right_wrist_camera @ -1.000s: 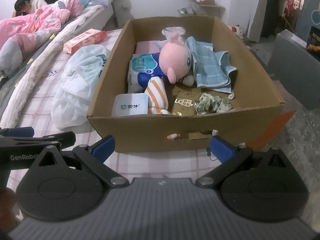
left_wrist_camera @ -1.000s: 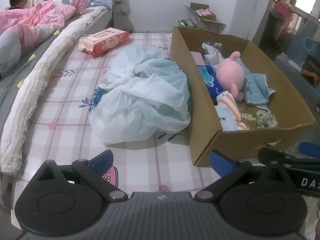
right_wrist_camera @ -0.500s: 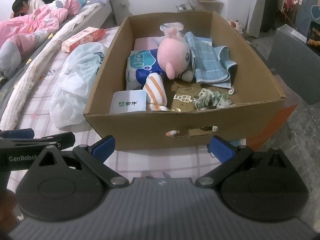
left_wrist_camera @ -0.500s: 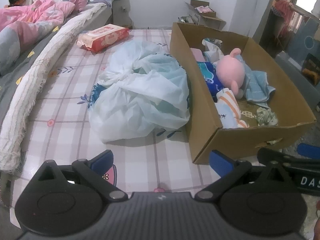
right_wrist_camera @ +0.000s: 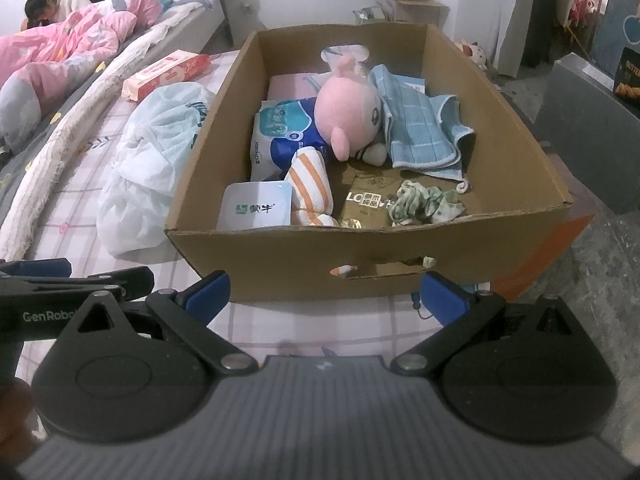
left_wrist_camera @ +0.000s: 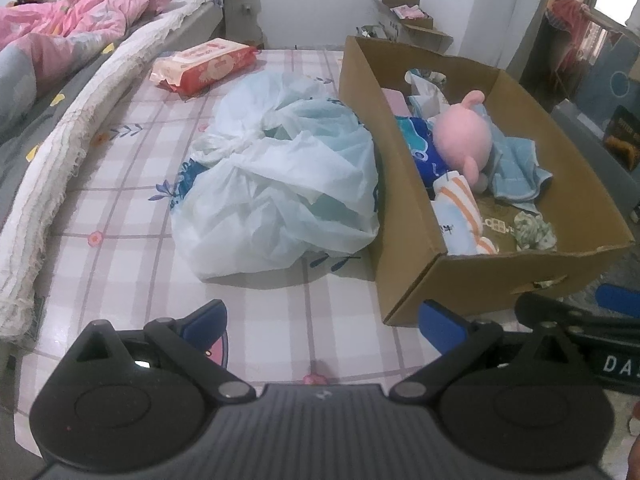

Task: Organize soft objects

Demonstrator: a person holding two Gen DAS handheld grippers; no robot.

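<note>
A cardboard box (right_wrist_camera: pixel 400 264) (left_wrist_camera: pixel 404 216) stands on the checked bed sheet. Inside lie a pink plush toy (right_wrist_camera: pixel 348 116) (left_wrist_camera: pixel 462 138), a blue checked towel (right_wrist_camera: pixel 420 128), an orange-striped cloth (right_wrist_camera: pixel 310 184), a blue-and-white soft pack (right_wrist_camera: pixel 280 132), a white pouch (right_wrist_camera: pixel 256 210), a brown packet (right_wrist_camera: pixel 368 200) and a green scrunchie (right_wrist_camera: pixel 424 200). A pale blue plastic bag (left_wrist_camera: pixel 280 176) (right_wrist_camera: pixel 152 160) lies against the box's left wall. My left gripper (left_wrist_camera: pixel 324 318) is open in front of the bag, holding nothing. My right gripper (right_wrist_camera: pixel 326 294) is open just before the box's near wall.
A red-and-white wipes pack (left_wrist_camera: pixel 204 64) lies further back on the sheet. A person under a pink quilt (left_wrist_camera: pixel 60 28) lies at the far left, beyond a long white rolled edge (left_wrist_camera: pixel 80 120). More cardboard boxes (left_wrist_camera: pixel 404 16) stand by the back wall. A grey cabinet (right_wrist_camera: pixel 592 128) is on the right.
Both grippers have risen and tilted slightly, so the box and bag sit a little lower in view. Nothing was taken hold of or moved.
</note>
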